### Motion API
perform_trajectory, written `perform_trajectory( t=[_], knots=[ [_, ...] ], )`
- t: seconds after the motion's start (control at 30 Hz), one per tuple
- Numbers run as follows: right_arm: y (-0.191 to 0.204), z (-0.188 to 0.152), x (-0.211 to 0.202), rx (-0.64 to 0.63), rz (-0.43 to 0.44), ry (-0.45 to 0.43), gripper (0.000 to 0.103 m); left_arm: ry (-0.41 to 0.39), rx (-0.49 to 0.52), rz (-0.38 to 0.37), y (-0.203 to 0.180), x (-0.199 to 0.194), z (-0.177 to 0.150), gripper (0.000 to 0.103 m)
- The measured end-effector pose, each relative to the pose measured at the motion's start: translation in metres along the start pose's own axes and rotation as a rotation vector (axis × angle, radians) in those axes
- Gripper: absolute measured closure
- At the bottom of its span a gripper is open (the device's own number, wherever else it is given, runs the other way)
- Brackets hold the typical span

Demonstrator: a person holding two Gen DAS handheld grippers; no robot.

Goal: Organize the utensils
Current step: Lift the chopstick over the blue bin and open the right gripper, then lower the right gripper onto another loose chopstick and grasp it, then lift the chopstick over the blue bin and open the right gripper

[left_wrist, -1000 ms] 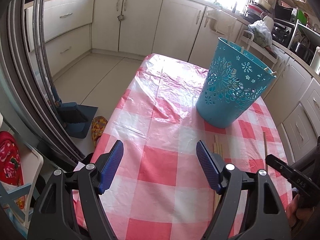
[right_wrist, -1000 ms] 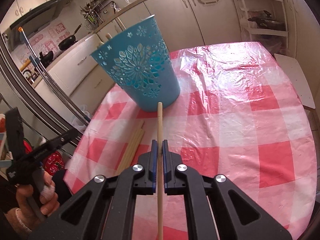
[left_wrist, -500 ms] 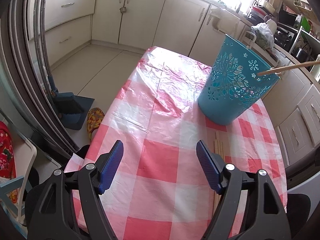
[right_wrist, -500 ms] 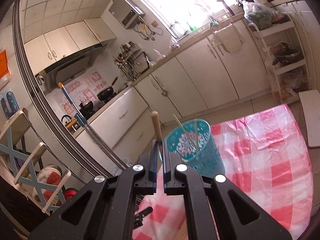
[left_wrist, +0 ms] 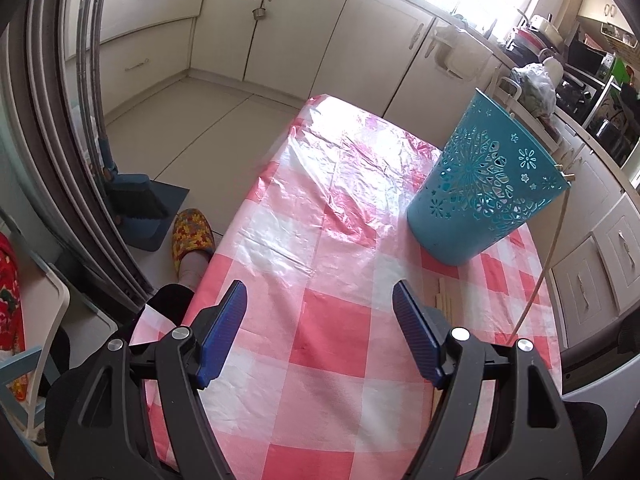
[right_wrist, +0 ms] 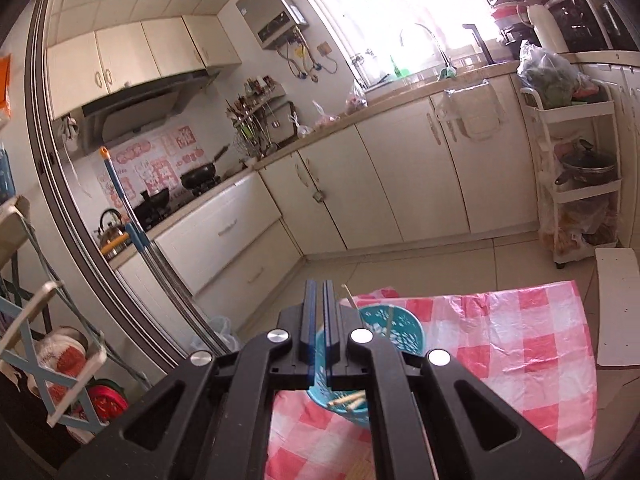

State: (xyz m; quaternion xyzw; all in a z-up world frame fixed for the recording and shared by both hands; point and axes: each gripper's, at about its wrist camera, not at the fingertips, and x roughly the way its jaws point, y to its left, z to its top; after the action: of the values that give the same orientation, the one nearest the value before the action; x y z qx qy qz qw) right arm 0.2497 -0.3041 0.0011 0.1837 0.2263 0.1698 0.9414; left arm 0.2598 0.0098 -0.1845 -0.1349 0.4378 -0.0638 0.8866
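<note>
A teal cut-out plastic basket (left_wrist: 484, 184) stands on the pink checked tablecloth (left_wrist: 320, 240). From above in the right wrist view the basket (right_wrist: 396, 328) holds several wooden chopsticks (right_wrist: 348, 402). More chopsticks (left_wrist: 442, 300) lie on the cloth behind my left gripper's right finger. My left gripper (left_wrist: 320, 332) is open and empty, low over the near part of the table. My right gripper (right_wrist: 318, 312) is high above the basket with its jaws nearly together and nothing between them.
White kitchen cabinets (left_wrist: 280, 32) line the far walls. A dustpan and brush (left_wrist: 140, 208) and a slipper (left_wrist: 192, 236) lie on the floor at the table's left. A white rack with pots (right_wrist: 580, 176) stands to the right. A thin stick (left_wrist: 544, 264) hangs by the basket.
The chopstick that my right gripper held is gone from its jaws and lies in the basket. My right gripper has stayed high. My left gripper has barely moved.
</note>
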Motion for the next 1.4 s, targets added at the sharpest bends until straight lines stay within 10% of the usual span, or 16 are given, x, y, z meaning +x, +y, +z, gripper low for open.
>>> perform_trajectory(
  t=[0.07,0.13,0.17,0.4,0.83,0.97,1.17,1.4],
  knots=[
    [-0.009,-0.020,0.005,-0.022,-0.032,0.074,0.092,0.004,-0.008,0.002,0.002,0.003,-0.001,0.031],
    [-0.025,-0.047,0.009,-0.032,-0.112,0.145,0.044,0.014,-0.017,0.004,0.005,0.007,-0.003,0.031],
    [-0.030,-0.058,0.012,-0.048,-0.153,0.171,0.044,0.017,-0.020,0.005,0.006,0.009,-0.004,0.031],
    [-0.081,-0.113,0.070,-0.124,-0.324,0.433,0.065,0.034,-0.007,0.016,0.003,0.017,-0.008,0.031],
    [-0.096,-0.139,0.126,-0.266,-0.400,0.490,0.097,0.068,0.005,0.040,-0.003,0.033,-0.007,0.031],
    [-0.100,-0.118,0.085,-0.116,-0.363,0.387,0.097,0.069,0.006,0.033,-0.004,0.033,-0.007,0.031],
    [-0.084,-0.037,-0.001,0.184,-0.111,0.011,0.097,0.069,0.002,0.020,-0.006,0.030,-0.008,0.031],
    [-0.025,0.023,0.021,0.132,-0.073,-0.305,0.097,0.042,0.006,0.007,-0.010,0.014,-0.009,0.031]
  ],
)
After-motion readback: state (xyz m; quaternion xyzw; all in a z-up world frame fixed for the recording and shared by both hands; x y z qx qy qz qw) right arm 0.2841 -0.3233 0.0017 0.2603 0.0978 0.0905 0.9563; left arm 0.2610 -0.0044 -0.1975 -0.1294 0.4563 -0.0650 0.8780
